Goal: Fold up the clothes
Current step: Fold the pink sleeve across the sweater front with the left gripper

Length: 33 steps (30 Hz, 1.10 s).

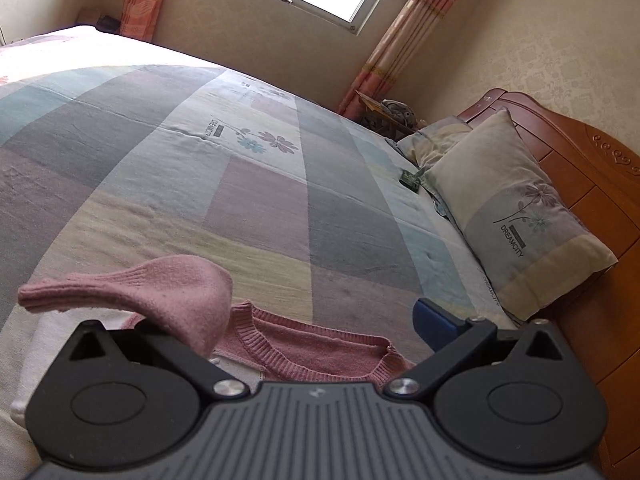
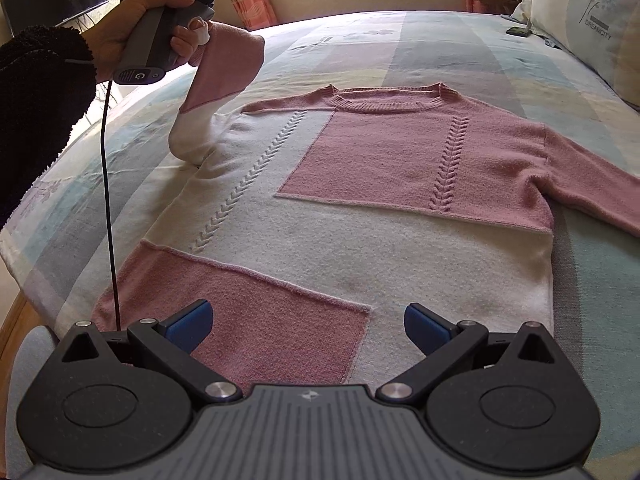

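Sweater (image 2: 360,216): pink-and-white knit, lying flat and front-up on the bed (image 2: 440,40). The hem is at the near edge and the collar (image 2: 388,100) points to the far edge, so the body is spread smooth as a base for folds.
Right sleeve (image 2: 592,184): laid out straight toward the head end, flat on the cover.
Left sleeve (image 2: 216,92): lifted off the cover and bent up from the shoulder, with the cuff (image 1: 120,284) raised near the foot end.
Left gripper (image 1: 316,320): jaws look spread wide. The sleeve hangs over the left finger rather than being clamped, and that pad is hidden by the knit. A hand (image 2: 132,28) holds the handle high so the sleeve clears the body.
Right gripper (image 2: 308,324): jaws apart and holding nothing, low over the hem at the near edge, probably to steady or take the hem.
Stage: my judgement is that a raised sleeve fits either bringing it in across the chest or laying it back out flat. The views do not settle which.
Risk: a draped sleeve could slip off the finger.
Cable (image 2: 106,160): hangs from the left handle across the sweater's left side.
Pillow (image 2: 592,20): at the head end, well apart from the sweater.
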Motion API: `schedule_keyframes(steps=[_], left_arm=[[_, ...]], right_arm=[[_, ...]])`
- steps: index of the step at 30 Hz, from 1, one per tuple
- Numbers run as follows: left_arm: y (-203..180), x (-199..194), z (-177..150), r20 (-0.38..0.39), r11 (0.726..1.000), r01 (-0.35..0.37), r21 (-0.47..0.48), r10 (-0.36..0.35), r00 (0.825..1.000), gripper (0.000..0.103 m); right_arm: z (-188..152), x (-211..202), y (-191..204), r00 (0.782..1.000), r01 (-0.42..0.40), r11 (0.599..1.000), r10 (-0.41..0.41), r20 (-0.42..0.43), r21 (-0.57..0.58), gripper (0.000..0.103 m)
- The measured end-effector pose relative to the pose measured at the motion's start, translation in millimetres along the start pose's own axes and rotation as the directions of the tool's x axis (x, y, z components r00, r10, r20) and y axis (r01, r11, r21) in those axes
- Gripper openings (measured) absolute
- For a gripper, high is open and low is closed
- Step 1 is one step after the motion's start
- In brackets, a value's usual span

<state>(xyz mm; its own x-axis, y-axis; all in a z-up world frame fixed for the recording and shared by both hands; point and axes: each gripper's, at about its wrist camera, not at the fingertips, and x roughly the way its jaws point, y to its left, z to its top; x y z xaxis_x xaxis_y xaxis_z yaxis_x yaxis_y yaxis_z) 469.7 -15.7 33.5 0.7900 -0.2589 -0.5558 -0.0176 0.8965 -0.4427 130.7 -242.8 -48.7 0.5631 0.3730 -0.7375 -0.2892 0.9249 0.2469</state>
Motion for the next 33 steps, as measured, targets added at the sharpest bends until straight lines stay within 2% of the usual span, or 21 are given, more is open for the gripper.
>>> schedule_keyframes(steps=[18, 27, 33], left_arm=[[-56.5, 27.5, -12.5, -0.066, 0.992, 0.090, 0.084, -0.084, 0.994, 0.102], [-68.1, 53.2, -26.8, -0.110, 0.989, 0.106, 0.101, -0.095, 0.989, 0.102], [-72.4, 73.2, -42.6, -0.171, 0.985, 0.110, 0.135, -0.086, 0.981, 0.102]], right_arm=[[-2.5, -3.2, -6.6, 1.000, 0.005, 1.000, -0.005, 0.005, 0.011, 0.103], [-3.9, -2.2, -9.6, 1.000, 0.017, 1.000, -0.017, -0.002, 0.014, 0.103], [-4.6, -0.9, -10.6, 1.000, 0.014, 1.000, -0.014, -0.009, 0.014, 0.103]])
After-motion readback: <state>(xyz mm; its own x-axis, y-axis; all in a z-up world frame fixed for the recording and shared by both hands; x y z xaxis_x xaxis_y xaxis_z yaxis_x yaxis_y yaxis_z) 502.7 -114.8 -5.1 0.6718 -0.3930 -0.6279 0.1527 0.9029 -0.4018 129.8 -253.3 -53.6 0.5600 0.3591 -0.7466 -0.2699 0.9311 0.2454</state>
